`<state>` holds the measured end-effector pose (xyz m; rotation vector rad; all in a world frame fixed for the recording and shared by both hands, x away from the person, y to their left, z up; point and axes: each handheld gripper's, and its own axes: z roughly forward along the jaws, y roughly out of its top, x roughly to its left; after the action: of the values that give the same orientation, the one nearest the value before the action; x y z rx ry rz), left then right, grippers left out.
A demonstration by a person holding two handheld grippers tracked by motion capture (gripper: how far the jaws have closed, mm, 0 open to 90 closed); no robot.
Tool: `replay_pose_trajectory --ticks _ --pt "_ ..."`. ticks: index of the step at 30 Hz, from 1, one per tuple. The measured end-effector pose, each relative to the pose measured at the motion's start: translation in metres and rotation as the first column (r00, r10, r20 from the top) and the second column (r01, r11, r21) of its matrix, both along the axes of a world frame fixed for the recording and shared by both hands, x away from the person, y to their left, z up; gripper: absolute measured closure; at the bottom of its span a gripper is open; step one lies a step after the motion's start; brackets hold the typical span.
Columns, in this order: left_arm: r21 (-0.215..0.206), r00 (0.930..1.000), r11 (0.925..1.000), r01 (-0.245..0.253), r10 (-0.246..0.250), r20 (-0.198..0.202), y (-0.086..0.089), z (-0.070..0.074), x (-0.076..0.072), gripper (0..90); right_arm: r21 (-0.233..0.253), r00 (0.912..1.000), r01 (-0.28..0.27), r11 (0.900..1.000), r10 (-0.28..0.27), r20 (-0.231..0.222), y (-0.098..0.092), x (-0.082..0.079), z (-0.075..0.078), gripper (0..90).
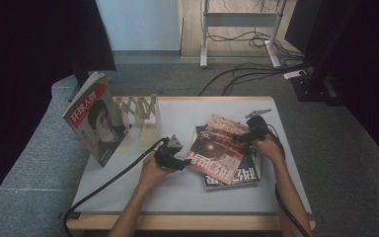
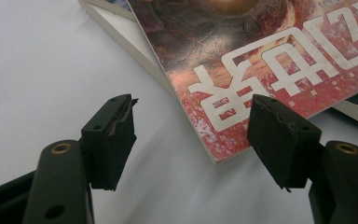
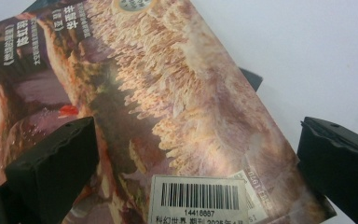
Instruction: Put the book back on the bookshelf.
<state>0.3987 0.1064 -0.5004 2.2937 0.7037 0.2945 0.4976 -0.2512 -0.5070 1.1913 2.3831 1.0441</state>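
Both hands are in over the near edge of the bench (image 1: 128, 197), forearms angling up from the bottom of the high view. The left hand (image 1: 150, 173) grips the left gripper (image 1: 173, 157) low and level, pointed rightward at the near left corner of the red magazine (image 1: 217, 150). In the left gripper view its jaws stand wide apart, one on each side of that corner (image 2: 223, 140), nothing between them but white bench; the right jaw sits just beside the cover's edge, though I can't tell if it touches.

Over on the other side, the right hand (image 1: 269, 148) reaches further forward, wrist bent inward, with the right gripper (image 1: 249, 134) aimed left at the magazine's far right edge. The right gripper view has those jaws wide as well, straddling the cover near its barcode label (image 3: 200, 196), holding nothing.

The red magazine lies flat, skewed, on top of a dark magazine (image 1: 242, 175), right of the bench's middle. Another magazine (image 1: 96, 123) stands tilted at the bench's left edge, beside a wooden rack (image 1: 138, 111).
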Motion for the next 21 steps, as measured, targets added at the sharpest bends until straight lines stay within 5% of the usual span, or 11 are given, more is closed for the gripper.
replay_pose_trajectory --ticks 14,21 --pt "-0.007 0.9999 1.0 0.004 -0.004 -0.016 0.0 0.0 0.0 31.4 -0.028 1.0 -0.002 1.0 0.002 -0.006 -0.01 -0.026 0.003 0.2" --pt "-0.019 0.9988 0.9995 0.023 -0.024 -0.042 -0.003 -0.001 -0.005 22.0 -0.031 1.0 -0.002 1.0 0.002 -0.002 -0.015 -0.039 0.003 0.7"
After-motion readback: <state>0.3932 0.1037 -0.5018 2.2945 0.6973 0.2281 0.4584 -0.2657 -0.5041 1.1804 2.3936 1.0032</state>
